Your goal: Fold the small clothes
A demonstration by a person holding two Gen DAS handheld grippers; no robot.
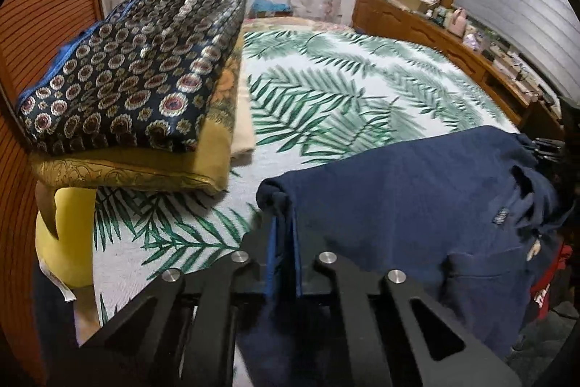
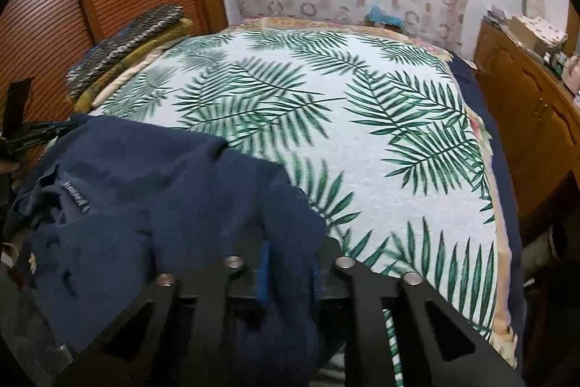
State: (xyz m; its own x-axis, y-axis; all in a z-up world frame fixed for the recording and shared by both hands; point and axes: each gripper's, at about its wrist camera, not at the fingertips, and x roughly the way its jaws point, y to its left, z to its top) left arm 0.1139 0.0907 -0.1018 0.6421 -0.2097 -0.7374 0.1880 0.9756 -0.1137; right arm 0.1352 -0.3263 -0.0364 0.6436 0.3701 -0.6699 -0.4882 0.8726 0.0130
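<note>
Across the near end of the palm-leaf bedspread (image 2: 380, 133) a navy polo shirt (image 1: 417, 191) is held lifted, stretched between the two grippers with its long axis running sideways along the near edge of that bedspread. Beyond the shirt the bedspread lies bare, so open surface is offered straight ahead of both grippers. At the bedspread's left edge a stack of folded cloths (image 1: 137, 71) is seen, a dark medallion-print piece on top of mustard ones, nearer to the left hand than to the right. The shirt's collar and woven label (image 2: 74, 196) are turned toward the middle, between the hands. The left gripper (image 1: 282, 263) is clamped on the shirt's left corner, a fold of navy fabric pinched between its blue pads. The right gripper (image 2: 290, 272) is likewise closed on a bunched fold at the shirt's right end. Neither hand is judged nearer to the garment; the coming move is judged to be forward and down onto the bedspread.
</note>
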